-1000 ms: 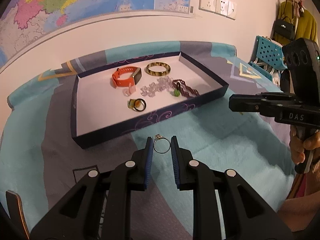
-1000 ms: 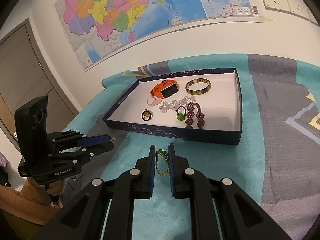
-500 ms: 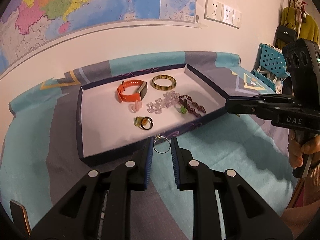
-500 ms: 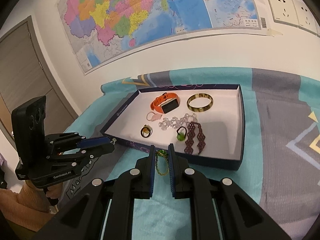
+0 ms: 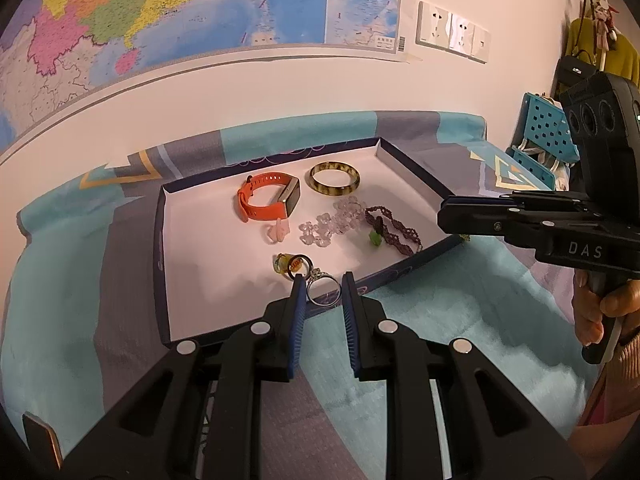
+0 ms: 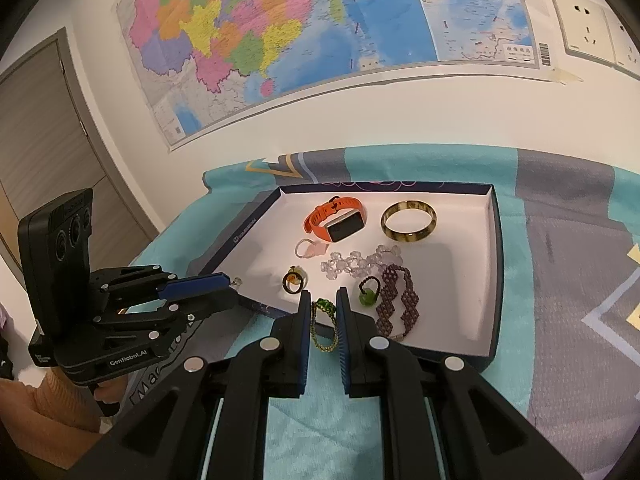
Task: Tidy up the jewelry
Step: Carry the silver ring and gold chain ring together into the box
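My left gripper (image 5: 323, 289) is shut on a silver ring (image 5: 322, 290) and holds it over the near edge of the dark blue tray (image 5: 160, 240). My right gripper (image 6: 323, 309) is shut on a green beaded chain (image 6: 323, 326) and holds it over the tray's (image 6: 494, 264) near edge. In the tray lie an orange watch (image 5: 267, 199), a tortoiseshell bangle (image 5: 335, 178), a clear bead string (image 5: 329, 227), a dark lace bracelet (image 5: 394, 231), a green-stone ring (image 5: 374, 238), a pink ring (image 5: 276, 233) and a black ring (image 5: 294, 265).
The tray stands on a teal and grey cloth (image 5: 440, 320) against a white wall with a map (image 5: 180, 12). A blue perforated crate (image 5: 546, 136) stands at the right. A grey door (image 6: 44, 128) is at the left in the right wrist view.
Both grippers have moved forward toward the tray with their pieces. The ring and the chain now hang over the tray's near edge instead of over the cloth.
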The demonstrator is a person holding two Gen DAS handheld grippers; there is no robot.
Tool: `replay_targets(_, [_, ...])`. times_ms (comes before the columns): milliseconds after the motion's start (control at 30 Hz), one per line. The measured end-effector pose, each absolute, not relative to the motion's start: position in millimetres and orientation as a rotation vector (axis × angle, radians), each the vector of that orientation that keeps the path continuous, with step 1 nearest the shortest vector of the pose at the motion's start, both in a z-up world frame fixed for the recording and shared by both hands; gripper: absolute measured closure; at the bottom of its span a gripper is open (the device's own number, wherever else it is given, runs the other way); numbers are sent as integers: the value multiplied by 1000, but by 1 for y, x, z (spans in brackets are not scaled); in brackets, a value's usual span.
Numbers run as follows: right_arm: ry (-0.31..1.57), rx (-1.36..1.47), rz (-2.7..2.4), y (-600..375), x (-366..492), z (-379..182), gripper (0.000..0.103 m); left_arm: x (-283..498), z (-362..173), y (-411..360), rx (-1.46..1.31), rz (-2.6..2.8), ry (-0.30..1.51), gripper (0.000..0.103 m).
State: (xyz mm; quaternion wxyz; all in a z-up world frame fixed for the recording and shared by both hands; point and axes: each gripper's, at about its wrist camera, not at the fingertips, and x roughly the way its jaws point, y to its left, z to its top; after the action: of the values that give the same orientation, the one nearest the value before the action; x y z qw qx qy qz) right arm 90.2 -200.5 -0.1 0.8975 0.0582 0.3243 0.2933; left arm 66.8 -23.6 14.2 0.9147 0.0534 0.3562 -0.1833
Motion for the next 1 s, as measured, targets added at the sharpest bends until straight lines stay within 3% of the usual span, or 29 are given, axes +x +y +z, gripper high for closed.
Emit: replay_targets(1000, [681, 98, 614, -187, 115, 2, 92, 92, 17, -26, 114, -362, 727, 84])
